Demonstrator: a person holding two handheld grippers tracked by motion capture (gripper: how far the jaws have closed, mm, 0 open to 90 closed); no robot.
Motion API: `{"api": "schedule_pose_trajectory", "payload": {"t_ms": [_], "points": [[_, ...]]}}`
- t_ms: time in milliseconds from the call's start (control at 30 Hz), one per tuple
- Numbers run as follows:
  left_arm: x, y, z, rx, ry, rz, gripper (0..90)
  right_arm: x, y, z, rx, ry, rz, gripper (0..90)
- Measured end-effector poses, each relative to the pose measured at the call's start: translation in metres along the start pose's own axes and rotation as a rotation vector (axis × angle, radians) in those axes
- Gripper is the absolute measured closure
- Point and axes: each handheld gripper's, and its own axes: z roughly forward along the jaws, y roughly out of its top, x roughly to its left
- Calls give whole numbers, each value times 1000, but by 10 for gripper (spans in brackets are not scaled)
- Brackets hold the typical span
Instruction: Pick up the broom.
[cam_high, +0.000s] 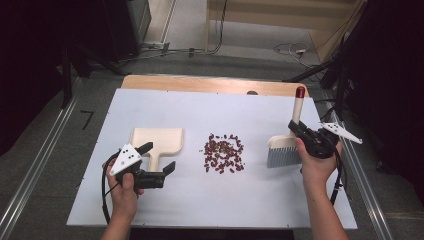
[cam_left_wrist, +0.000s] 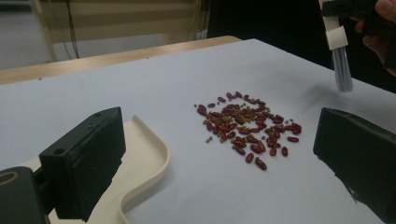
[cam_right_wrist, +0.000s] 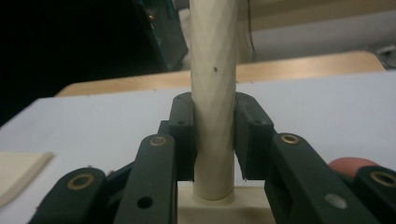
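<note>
The right gripper (cam_high: 298, 129) squeezes the handle of the brush (cam_high: 286, 149), which stands on the white bench (cam_high: 200, 200) right of the beans (cam_high: 223, 153). The left gripper (cam_high: 159, 159) is wide open around the dustpan (cam_high: 157, 141) handle.

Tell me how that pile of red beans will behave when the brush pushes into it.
The beans lie loose as separate small pieces, so they will probably scatter rather than move as one. Their rounded shapes suggest some may roll on the smooth white table. The brush, gripped in the right gripper, has fine bristles that likely flex over stragglers.
</note>
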Motion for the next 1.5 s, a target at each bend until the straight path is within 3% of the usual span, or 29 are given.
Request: {"api": "schedule_pose_trajectory", "payload": {"t_ms": [33,133,167,300,433,667,833,1033,1233,1400,1467,1500], "points": [[-2,1,1,-4,-9,-2,27,0,0,0,0,0,0,696],[-7,5,4,-1,-34,-14,27,21,2,-5,-38,33,-34,696],[-10,6,5,-4,-49,-21,27,21,2,-5,-38,33,-34,696],[-20,11,10,9,-73,-21,28,43,0,-5,-49,84,-51,696],[-30,14,17,26,-121,-34,46,68,-4,-4,-51,124,-88,695],[-48,20,26,45,-165,-63,93,110,-15,-1,-43,218,-150,695],[-60,24,31,49,-195,-71,152,127,-21,0,-38,255,-172,695],[-73,26,36,67,-265,-76,221,146,-29,1,-37,279,-190,694],[-79,26,41,88,-312,-98,250,165,-38,1,-29,311,-223,694],[-83,23,48,137,-294,-111,299,173,-40,0,-30,334,-228,694],[-84,22,50,154,-282,-111,361,178,-41,-1,-35,344,-240,694],[-86,21,52,174,-257,-118,386,179,-41,-2,-35,346,-241,693]]}}
